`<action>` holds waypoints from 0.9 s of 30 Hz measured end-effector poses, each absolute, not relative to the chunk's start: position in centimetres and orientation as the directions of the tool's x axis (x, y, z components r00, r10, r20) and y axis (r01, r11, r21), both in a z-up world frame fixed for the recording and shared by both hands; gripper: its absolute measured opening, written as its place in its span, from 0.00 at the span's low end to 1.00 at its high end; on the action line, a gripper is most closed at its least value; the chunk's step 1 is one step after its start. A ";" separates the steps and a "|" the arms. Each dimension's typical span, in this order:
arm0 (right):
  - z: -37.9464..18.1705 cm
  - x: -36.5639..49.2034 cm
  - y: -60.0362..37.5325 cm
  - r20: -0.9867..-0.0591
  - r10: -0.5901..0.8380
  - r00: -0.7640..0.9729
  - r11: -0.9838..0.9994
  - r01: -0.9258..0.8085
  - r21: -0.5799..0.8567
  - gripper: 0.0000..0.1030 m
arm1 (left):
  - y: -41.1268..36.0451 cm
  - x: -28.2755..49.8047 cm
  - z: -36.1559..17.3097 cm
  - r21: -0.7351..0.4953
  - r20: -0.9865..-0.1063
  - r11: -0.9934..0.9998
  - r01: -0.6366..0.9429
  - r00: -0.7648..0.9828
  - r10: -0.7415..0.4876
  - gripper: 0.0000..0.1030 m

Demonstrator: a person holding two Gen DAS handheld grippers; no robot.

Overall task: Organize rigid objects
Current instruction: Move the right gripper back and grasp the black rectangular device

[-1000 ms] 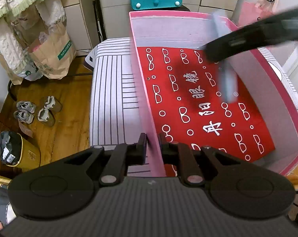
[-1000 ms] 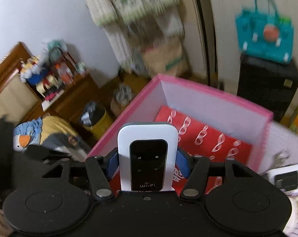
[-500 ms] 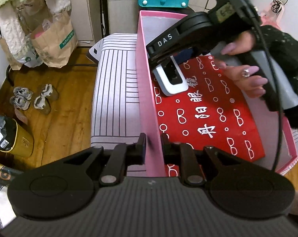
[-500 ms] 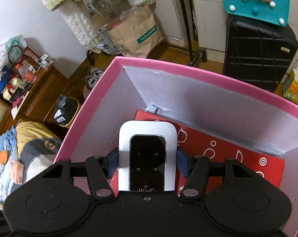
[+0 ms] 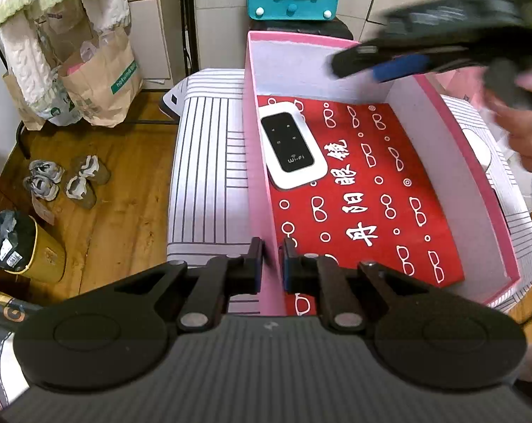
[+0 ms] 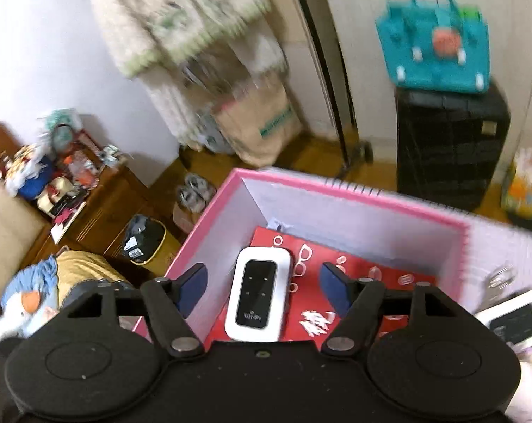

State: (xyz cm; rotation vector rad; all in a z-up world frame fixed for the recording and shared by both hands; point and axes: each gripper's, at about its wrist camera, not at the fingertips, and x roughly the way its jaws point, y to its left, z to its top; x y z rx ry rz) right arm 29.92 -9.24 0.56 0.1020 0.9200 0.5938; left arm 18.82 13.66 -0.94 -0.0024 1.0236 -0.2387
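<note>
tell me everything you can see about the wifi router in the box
The wifi router is a small flat white slab with rounded corners, seemingly plastic, with a glossy black face panel bearing faint icons and a "Wi-Fi" mark. It lies flat, face up, on the red sheet lining the pink box, near the far left corner, close beside the left wall. Nothing grips it: the right gripper stands open above it, pads clear of its sides.

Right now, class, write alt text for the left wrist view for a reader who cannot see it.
A white Wi-Fi router lies flat on the red lining inside an open pink box, near its left wall. The left claw is shut on that wall's near edge, while the right claw, blurred, hangs above the box's far end.
</note>
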 end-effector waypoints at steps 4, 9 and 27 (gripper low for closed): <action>2.7 25.5 -12.4 -0.657 0.523 0.543 0.825 -0.515 0.231 0.73 | 13.6 18.7 -0.6 -0.103 -0.832 0.976 0.190 0.522 -0.189 0.10; 3.3 21.1 -16.6 -0.604 0.528 0.597 0.805 -0.578 0.132 0.74 | 13.0 18.8 -0.6 -0.076 -0.831 0.982 0.174 0.534 -0.159 0.10; -8.4 18.9 -28.2 -0.819 0.256 0.513 0.954 -0.271 0.129 0.80 | 11.2 18.8 -0.8 0.070 -0.870 0.969 0.238 0.489 -0.057 0.08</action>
